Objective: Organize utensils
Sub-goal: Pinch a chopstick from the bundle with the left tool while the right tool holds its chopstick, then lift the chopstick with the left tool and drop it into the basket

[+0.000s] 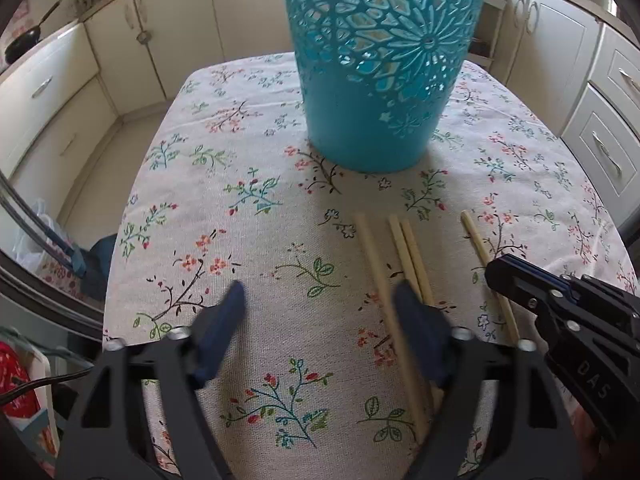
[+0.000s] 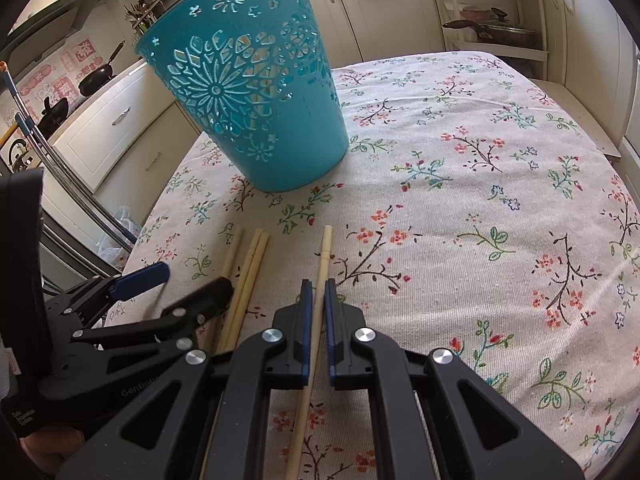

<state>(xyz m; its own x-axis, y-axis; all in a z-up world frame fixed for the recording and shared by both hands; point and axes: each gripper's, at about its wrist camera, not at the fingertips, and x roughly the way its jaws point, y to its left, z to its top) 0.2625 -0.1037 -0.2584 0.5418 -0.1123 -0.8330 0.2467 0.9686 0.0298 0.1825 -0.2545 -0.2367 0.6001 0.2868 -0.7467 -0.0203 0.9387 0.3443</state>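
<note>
While right gripper (image 2: 315, 294) clamps chopstick (image 2: 325, 254), left gripper (image 1: 320, 300) angled down, apart.

1. "DAS" stands in pale letters on the black body of the right claw (image 1: 496, 276), seen from the left wrist view.
2. "GenRob…", partly cut off, stands on the right claw's black arm in its own view.
3. Small print on the left claw (image 2: 188, 280) body is too small to read.

A table (image 2: 500, 128) covered by a pale floral tablecloth (image 1: 248, 240) carries everything. A teal plastic basket (image 1: 376, 80) with cut-out flower patterns stands upright on the cloth toward the far side. Nearer, four wooden chopsticks lie flat on it: one alone (image 1: 376, 264), a pair (image 1: 410, 256) touching side by side, and a fourth (image 1: 478, 248) set apart to the right.
</note>
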